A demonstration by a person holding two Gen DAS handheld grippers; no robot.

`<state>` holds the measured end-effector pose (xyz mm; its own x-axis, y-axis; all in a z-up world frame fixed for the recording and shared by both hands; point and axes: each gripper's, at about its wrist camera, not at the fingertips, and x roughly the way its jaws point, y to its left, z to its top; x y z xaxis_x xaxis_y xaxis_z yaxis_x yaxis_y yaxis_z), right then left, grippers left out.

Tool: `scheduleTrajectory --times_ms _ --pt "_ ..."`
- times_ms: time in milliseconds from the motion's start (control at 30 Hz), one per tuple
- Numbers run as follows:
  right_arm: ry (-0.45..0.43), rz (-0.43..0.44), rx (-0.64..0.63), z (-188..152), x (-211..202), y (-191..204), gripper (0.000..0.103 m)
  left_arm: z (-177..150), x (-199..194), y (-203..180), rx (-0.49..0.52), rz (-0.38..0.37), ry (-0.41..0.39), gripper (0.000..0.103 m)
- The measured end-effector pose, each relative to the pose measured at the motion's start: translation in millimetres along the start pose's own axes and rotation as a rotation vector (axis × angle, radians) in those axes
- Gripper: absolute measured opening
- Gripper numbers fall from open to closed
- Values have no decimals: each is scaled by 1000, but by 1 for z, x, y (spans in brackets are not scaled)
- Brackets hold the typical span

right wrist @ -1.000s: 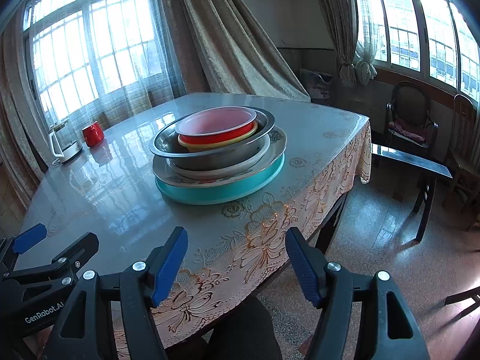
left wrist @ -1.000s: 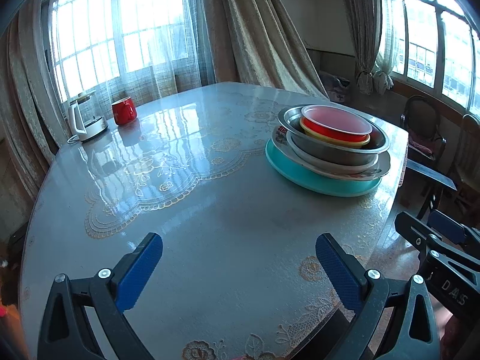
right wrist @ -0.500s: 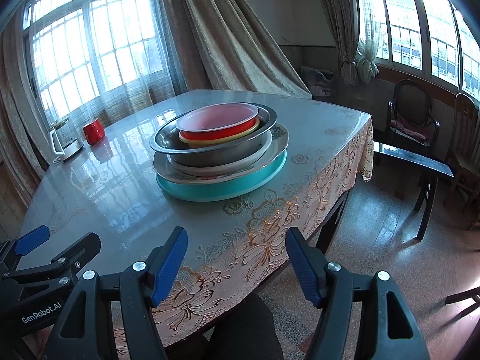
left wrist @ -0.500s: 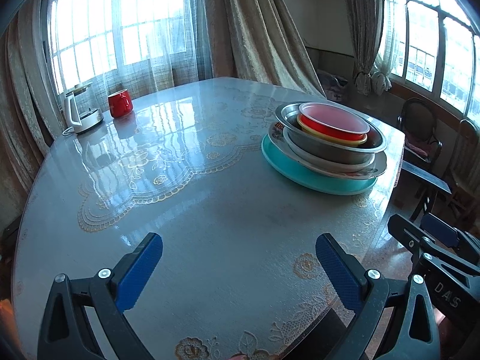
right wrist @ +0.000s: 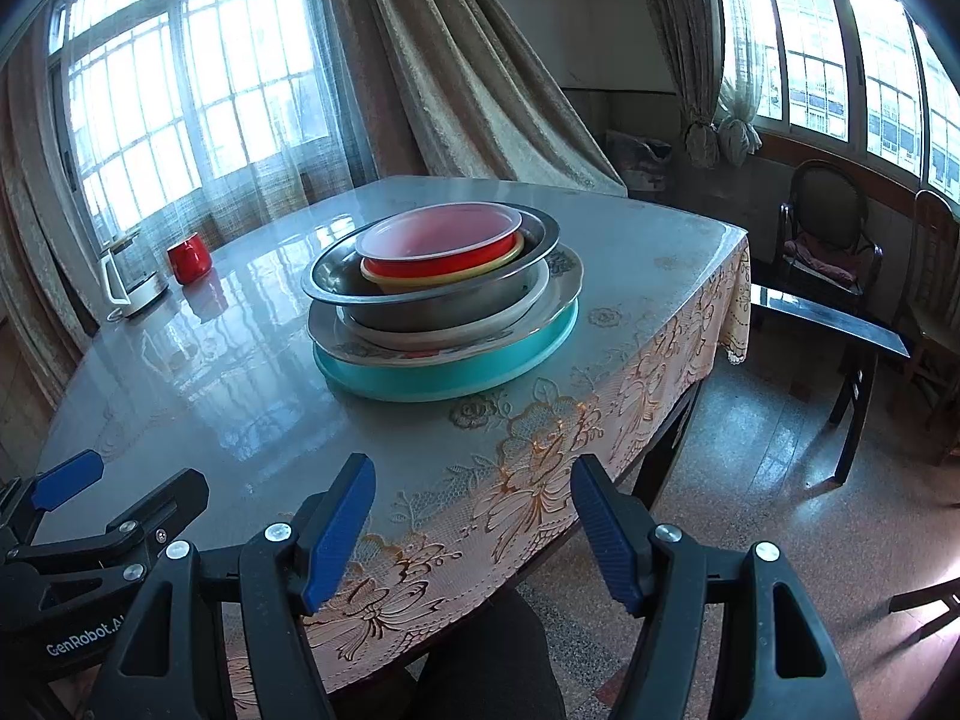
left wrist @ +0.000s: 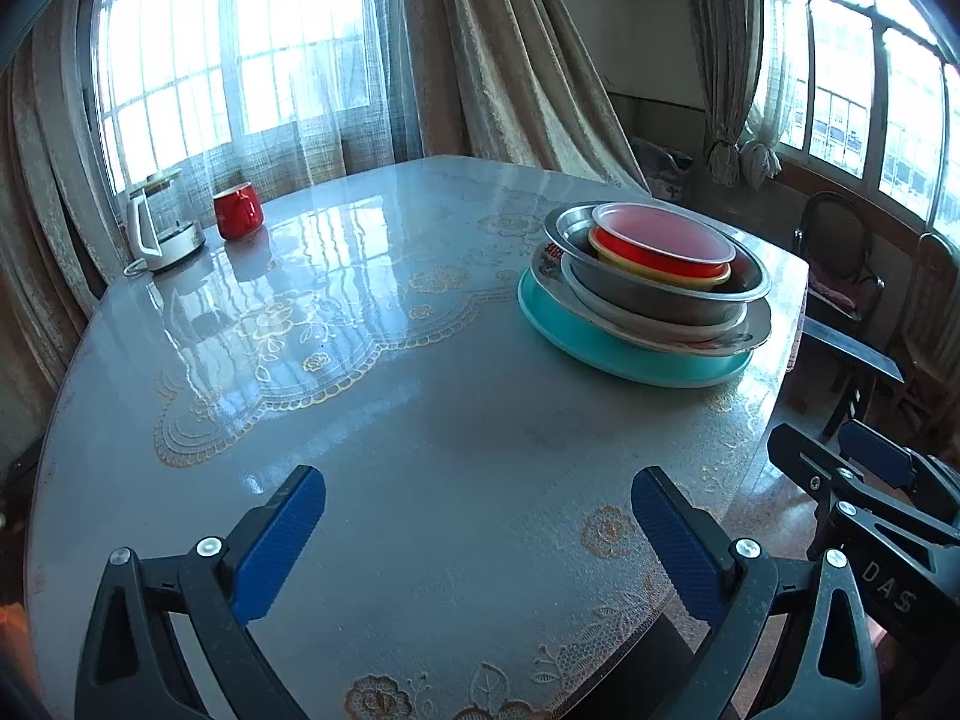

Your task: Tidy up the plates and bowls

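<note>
Only the right wrist view showed the floor point(right wrist: 750, 480) and the tablecloth's hanging edge point(right wrist: 729, 294). Both the left gripper point(left wrist: 477, 531) and right gripper point(right wrist: 474, 519) were spread wide, holding nothing, near the table's point(left wrist: 360, 420) front edge, well short of the stack of plates and bowls point(left wrist: 645, 294).

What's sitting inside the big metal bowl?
Inside the metal bowl sits a red bowl nested in a yellow one; a translucent lid hides the red bowl's contents.

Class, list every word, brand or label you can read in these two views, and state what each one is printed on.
"DAS": white letters on the black body of the right gripper, seen from the left wrist view.
"GenRobot.A", cut off after that: on the black body of the left gripper, seen from the right wrist view.
No other text is visible.
</note>
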<state>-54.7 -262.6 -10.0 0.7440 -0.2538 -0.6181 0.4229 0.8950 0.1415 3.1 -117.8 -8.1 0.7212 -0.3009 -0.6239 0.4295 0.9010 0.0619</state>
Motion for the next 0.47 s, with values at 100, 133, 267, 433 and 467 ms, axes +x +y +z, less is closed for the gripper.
scheduleTrajectory --times_ms 100,133,267,433,467 --pt "0 -1 3 2 1 -2 69 1 -2 -2 8 27 -13 103" --pt "-1 -2 4 2 1 -2 69 1 -2 -2 6 26 -13 103" --pt "1 -4 7 3 3 -4 69 3 2 0 -13 2 16 103" --pt "9 -5 9 4 7 -4 69 4 7 0 -18 12 28 103" --pt "11 -6 10 4 7 -4 69 4 8 0 -17 15 27 103"
